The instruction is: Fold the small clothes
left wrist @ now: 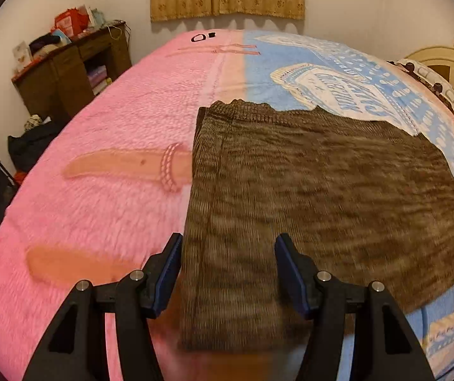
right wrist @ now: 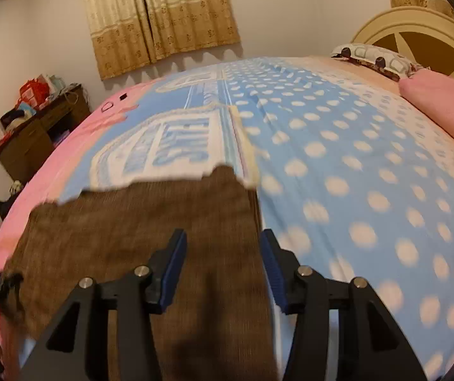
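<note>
The brown shorts point(left wrist: 306, 190) look soft and limp (probably light); best taken at the near corners. The left gripper point(left wrist: 228, 273) and right gripper point(right wrist: 223, 270) gape wide, empty.

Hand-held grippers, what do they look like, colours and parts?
Both look alike: the left hand-held gripper and the right hand-held gripper have matte black angular frames with triangular cut-outs, silver round pivot bolts, and two fingers lined with ribbed dark blue pads. No cables, markings or sleeves show.

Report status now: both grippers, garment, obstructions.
Left gripper open, right gripper open, each over an edge of the brown garment. Garment flat on bedspread. Nothing in the way.
</note>
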`<state>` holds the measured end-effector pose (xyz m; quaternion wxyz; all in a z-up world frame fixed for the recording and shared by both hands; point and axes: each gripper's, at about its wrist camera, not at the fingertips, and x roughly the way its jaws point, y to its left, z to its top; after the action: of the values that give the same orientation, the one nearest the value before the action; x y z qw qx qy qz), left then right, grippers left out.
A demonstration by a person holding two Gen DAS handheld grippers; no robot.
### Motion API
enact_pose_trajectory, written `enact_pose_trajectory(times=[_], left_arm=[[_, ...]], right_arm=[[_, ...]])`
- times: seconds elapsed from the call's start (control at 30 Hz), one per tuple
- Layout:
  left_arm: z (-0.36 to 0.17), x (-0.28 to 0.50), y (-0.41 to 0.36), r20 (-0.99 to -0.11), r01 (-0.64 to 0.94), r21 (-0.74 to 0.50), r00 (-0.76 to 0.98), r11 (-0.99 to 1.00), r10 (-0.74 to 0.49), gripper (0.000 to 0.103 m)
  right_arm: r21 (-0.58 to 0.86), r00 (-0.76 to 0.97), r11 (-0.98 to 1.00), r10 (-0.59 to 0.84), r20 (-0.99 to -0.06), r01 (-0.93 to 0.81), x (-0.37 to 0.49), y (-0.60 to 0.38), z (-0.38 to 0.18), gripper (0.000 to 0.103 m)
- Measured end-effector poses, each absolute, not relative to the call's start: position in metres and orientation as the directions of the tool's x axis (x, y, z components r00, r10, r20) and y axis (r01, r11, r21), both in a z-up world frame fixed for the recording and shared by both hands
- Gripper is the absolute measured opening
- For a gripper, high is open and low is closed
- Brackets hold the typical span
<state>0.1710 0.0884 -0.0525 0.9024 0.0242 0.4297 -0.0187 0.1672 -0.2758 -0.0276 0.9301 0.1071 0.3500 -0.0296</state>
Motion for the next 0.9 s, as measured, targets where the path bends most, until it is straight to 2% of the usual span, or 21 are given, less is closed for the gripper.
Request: enact_pose_trajectory(times=[0.1,0.17,0.23,0.3,0.37,0.4,0.5,0.67,0.8,0.9], left_arm=[[-0.056,0.151,0.089,-0.772,0.053,0.02,0.635,0.998,-0.019,0.062],[-0.067,0.149,0.086,-0.786,0.038,0.062,0.618,0.997,0.025,0.062],[-0.071,0.15,0.084,-0.778,0.029,0.08,0.627,0.996,0.044,0.063],[-0.067,0.147,0.082,-0.777,0.018,0.113,0.625,0.993,0.077,0.063],[-0.063,0.14,0.081,-0.773,0.011,0.127,0.628,0.992,0.092,0.063],[-0.059,0.136,0.08,-0.764,0.012,0.126,0.639,0.992,0.089,0.063],[-0.054,0.127,0.079,-0.75,0.016,0.12,0.657,0.993,0.08,0.063],[-0.047,0.117,0.081,-0.747,-0.007,0.099,0.66,0.995,0.079,0.063],[-0.038,0.11,0.084,-0.73,-0.024,0.084,0.678,0.996,0.078,0.065],[-0.038,0.111,0.089,-0.73,-0.038,0.067,0.679,0.997,0.075,0.069]], right_arm=[[0.186,0.739,0.978,0.054,-0.672,0.098,0.135,-0.262,-0.037,0.051],[0.171,0.723,0.981,0.049,-0.689,0.096,0.117,-0.256,-0.046,0.05],[0.168,0.703,0.981,0.053,-0.709,0.096,0.11,-0.252,-0.062,0.042],[0.117,0.713,0.988,0.009,-0.702,0.103,0.105,-0.25,-0.07,0.038],[0.047,0.707,0.992,-0.053,-0.705,0.12,0.099,-0.244,-0.068,0.038],[0.063,0.708,0.989,-0.049,-0.705,0.131,0.096,-0.245,-0.065,0.038],[0.15,0.734,0.981,0.013,-0.679,0.122,0.081,-0.245,-0.054,0.041],[0.182,0.767,0.981,0.07,-0.638,0.062,0.053,-0.22,-0.043,0.049],[0.189,0.764,0.982,0.119,-0.633,0.003,0.049,-0.197,-0.042,0.06],[0.189,0.764,0.982,0.143,-0.629,-0.028,0.049,-0.183,-0.04,0.06]])
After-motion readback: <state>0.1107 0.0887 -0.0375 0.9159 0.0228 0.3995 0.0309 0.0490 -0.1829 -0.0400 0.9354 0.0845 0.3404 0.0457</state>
